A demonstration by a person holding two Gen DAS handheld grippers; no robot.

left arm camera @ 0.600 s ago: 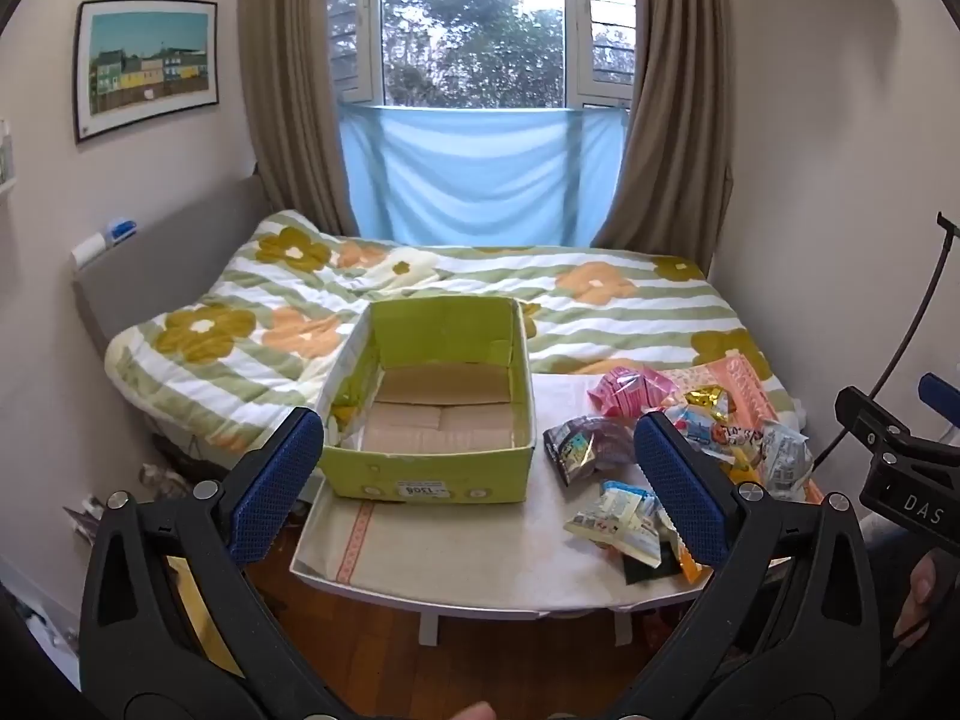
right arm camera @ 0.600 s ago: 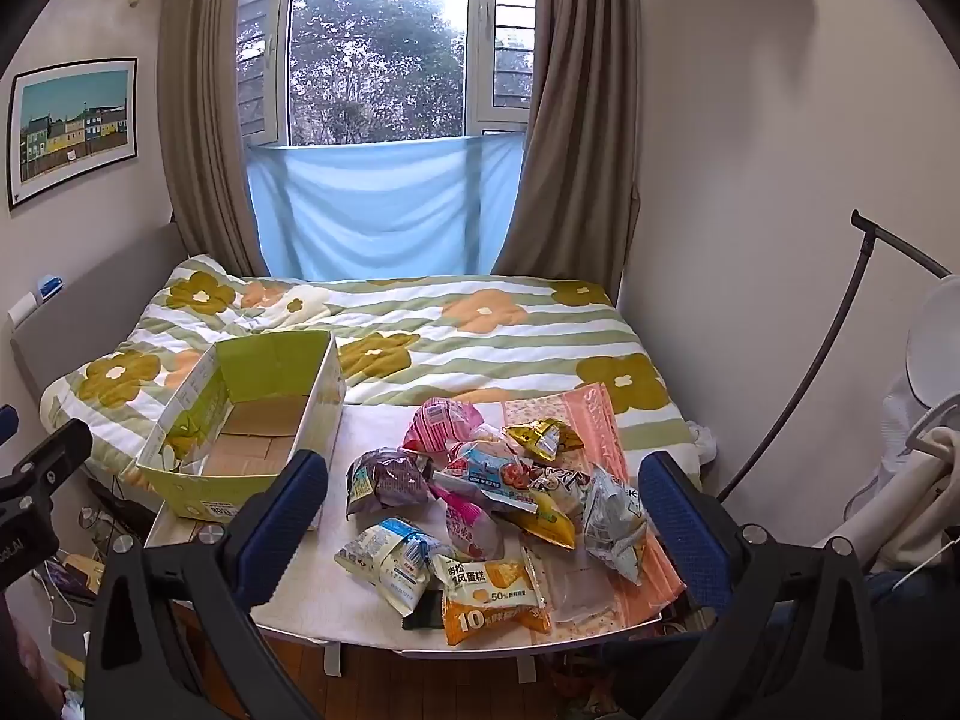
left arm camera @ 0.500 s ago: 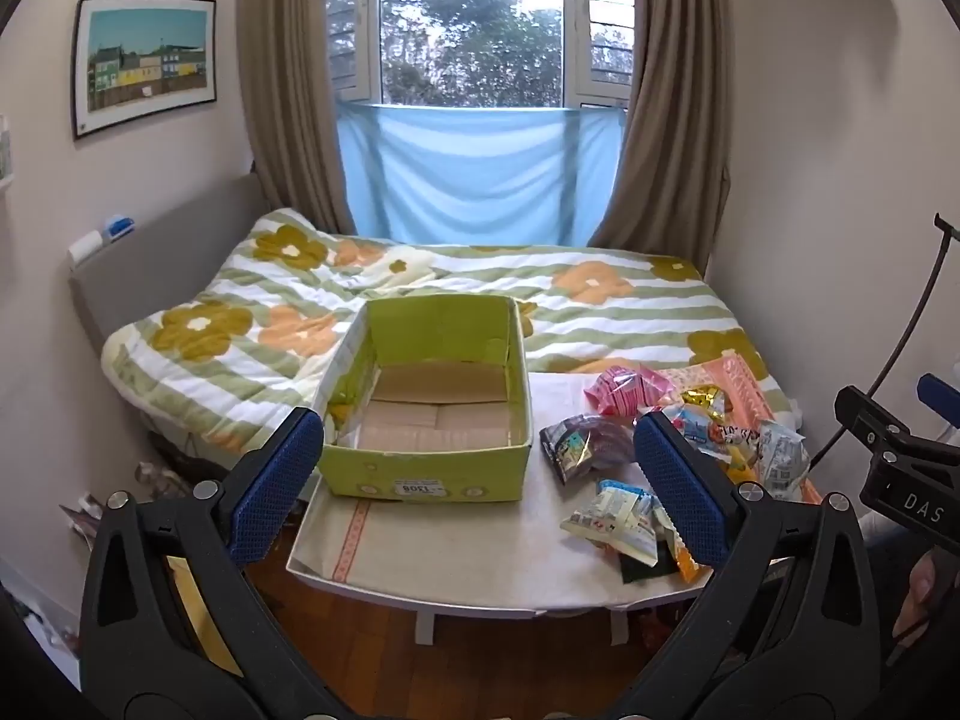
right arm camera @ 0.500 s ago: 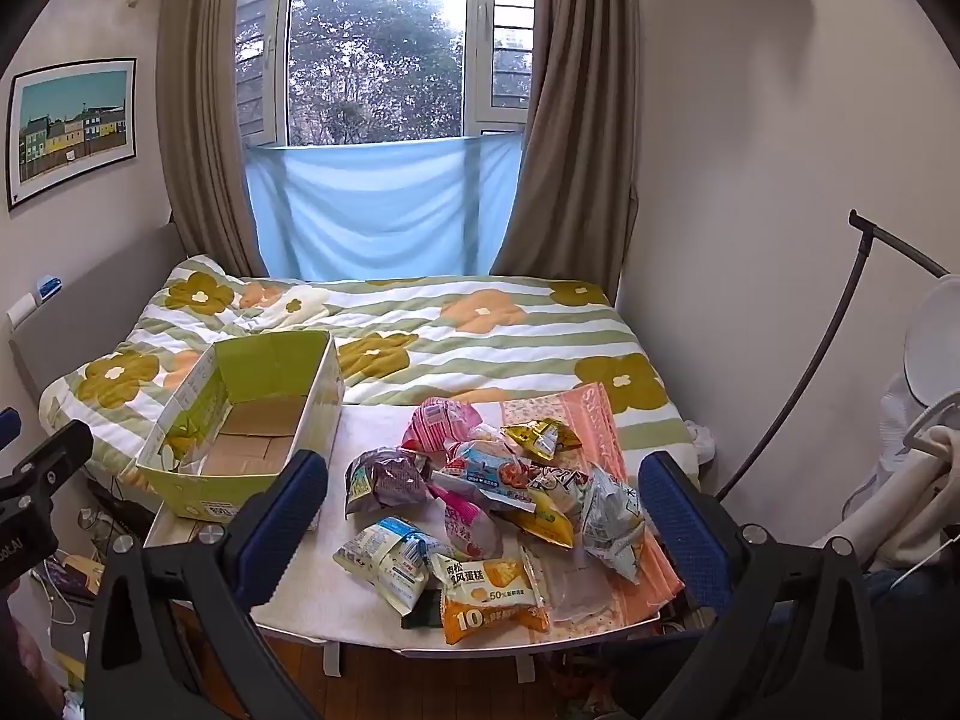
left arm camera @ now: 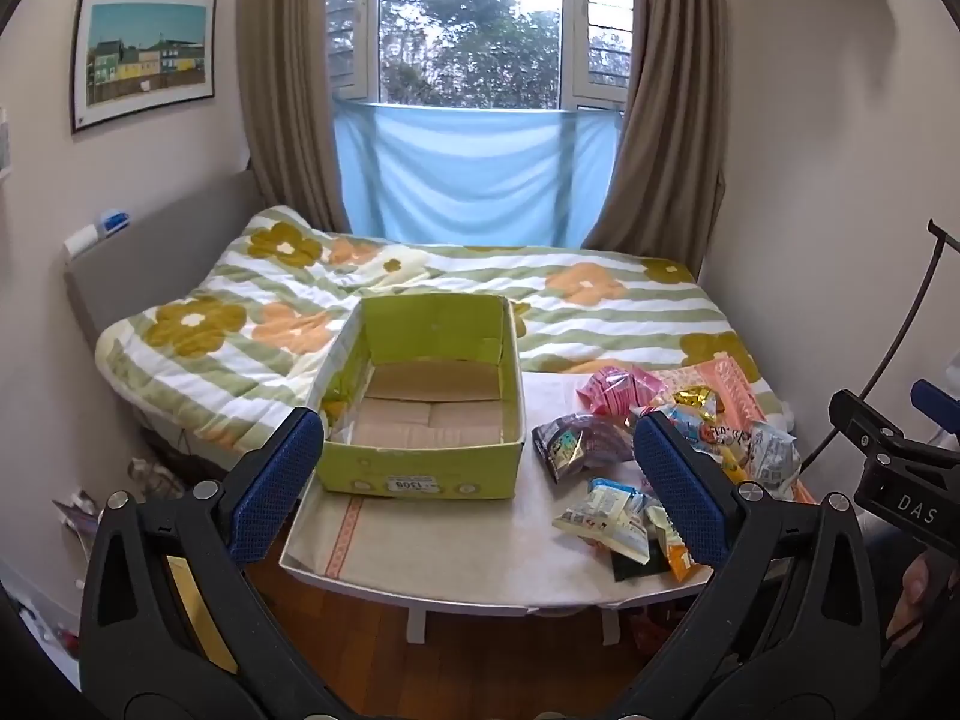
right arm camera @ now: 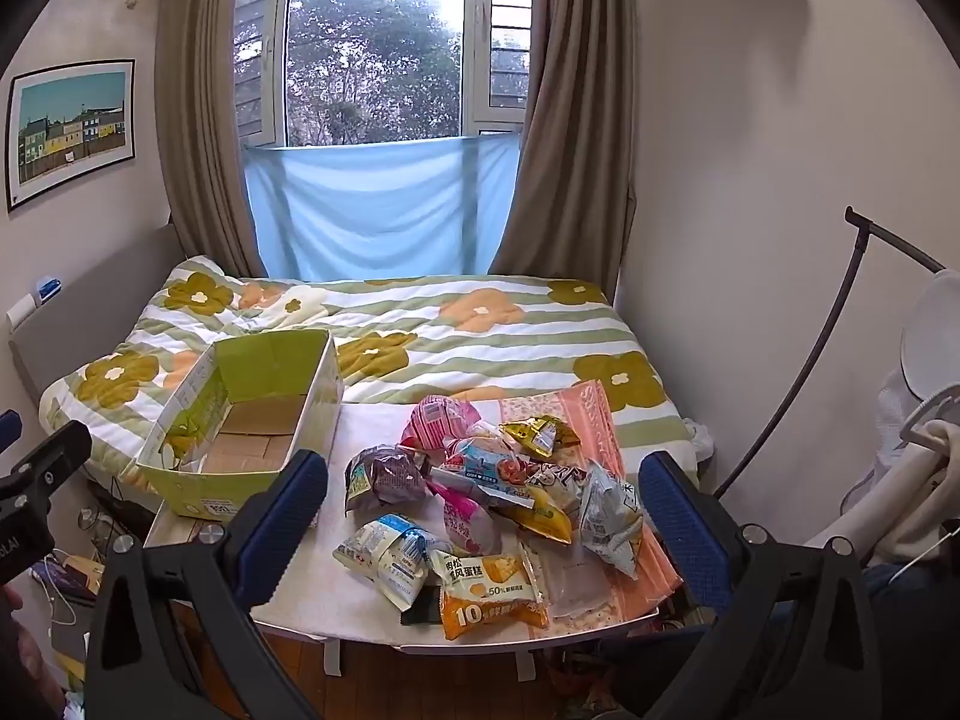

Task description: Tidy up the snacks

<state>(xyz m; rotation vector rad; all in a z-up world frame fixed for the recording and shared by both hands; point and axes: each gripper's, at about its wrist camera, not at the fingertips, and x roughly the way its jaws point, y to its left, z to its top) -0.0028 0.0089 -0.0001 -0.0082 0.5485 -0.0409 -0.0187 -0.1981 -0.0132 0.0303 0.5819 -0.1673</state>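
Note:
An empty green cardboard box (left arm camera: 420,396) (right arm camera: 240,420) stands on the left half of a small white table (left arm camera: 456,546) (right arm camera: 360,594). A heap of snack packets (right arm camera: 498,486) (left arm camera: 654,450) lies on the table's right half, among them an orange cake packet (right arm camera: 492,594), a white-blue packet (right arm camera: 390,552) and a purple one (right arm camera: 390,474). My left gripper (left arm camera: 477,480) hangs open short of the table, facing the box. My right gripper (right arm camera: 483,504) is open too, held back from the heap, nothing between its fingers.
A bed with a flowered quilt (left arm camera: 480,300) lies right behind the table, under a window. A wall stands close on the right, with a black stand (right arm camera: 828,324) and hanging clothes (right arm camera: 924,480). Wooden floor (left arm camera: 510,660) shows below the table's front edge.
Both views have crept slightly; the box and the snacks sit a little higher in the left wrist view. Nothing on the table has moved and both grippers stay open.

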